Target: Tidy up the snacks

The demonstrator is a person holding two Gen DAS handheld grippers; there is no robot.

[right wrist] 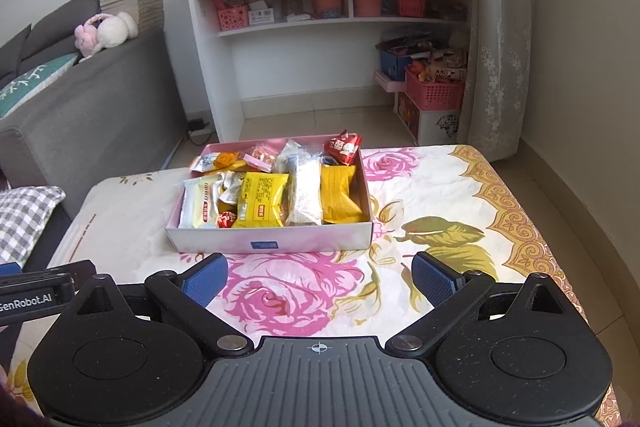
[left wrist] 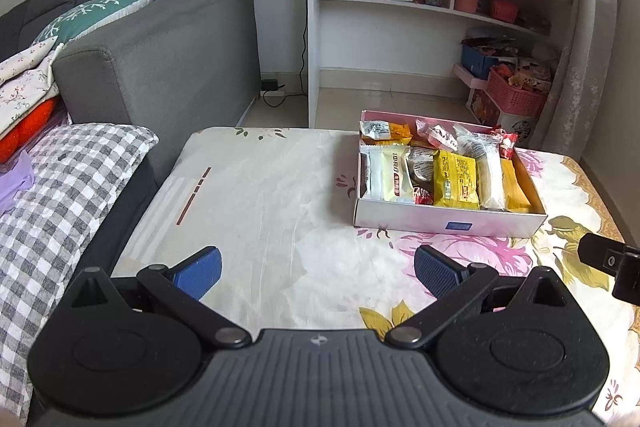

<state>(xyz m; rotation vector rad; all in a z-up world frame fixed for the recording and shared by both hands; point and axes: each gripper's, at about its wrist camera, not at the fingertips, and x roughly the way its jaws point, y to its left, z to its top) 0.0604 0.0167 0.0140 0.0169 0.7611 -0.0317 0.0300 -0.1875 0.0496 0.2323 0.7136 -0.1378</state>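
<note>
A shallow pink-and-white box (left wrist: 448, 223) (right wrist: 272, 241) stands on the flowered tablecloth and holds several wrapped snacks: a white pack (left wrist: 390, 175) (right wrist: 200, 205), a yellow pack (left wrist: 456, 181) (right wrist: 260, 201), a pale long pack (right wrist: 305, 195), an orange-yellow pack (right wrist: 340, 193) and red sweets (right wrist: 343, 147). My left gripper (left wrist: 318, 269) is open and empty, hovering over the cloth in front and left of the box. My right gripper (right wrist: 320, 273) is open and empty, just in front of the box. Part of the right gripper shows at the right edge of the left wrist view (left wrist: 608, 263).
The low table's cloth (left wrist: 260, 195) (right wrist: 440, 195) drops off at its edges. A grey sofa (left wrist: 160, 59) with a checked blanket (left wrist: 60, 195) is at the left. A white shelf unit (right wrist: 320, 27) and pink baskets (right wrist: 434, 91) stand behind on the floor.
</note>
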